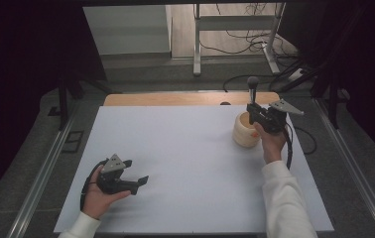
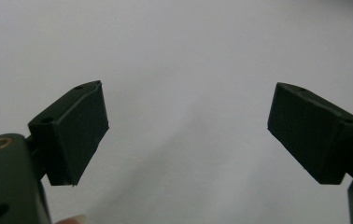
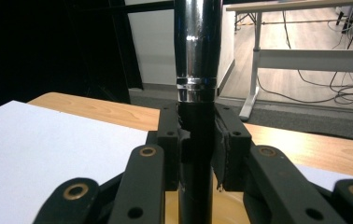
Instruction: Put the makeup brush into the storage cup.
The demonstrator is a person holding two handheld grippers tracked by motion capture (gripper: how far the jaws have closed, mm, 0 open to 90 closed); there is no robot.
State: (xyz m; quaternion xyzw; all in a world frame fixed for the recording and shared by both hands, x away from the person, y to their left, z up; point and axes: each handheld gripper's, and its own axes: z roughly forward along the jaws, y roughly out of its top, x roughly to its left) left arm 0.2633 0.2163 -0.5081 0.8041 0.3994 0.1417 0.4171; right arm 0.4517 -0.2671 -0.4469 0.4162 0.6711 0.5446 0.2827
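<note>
The left gripper [image 1: 135, 179] rests near the table's [image 1: 185, 163] front edge, jaws wide apart and empty. The right gripper [image 1: 253, 115] clamps an upright tool [image 1: 252, 88] over the wooden holder [image 1: 245, 130]; lowering it in seems underway, then release once seated.

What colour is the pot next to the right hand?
The pot is pale cream, like light wood; it shows best in the high view.
</note>
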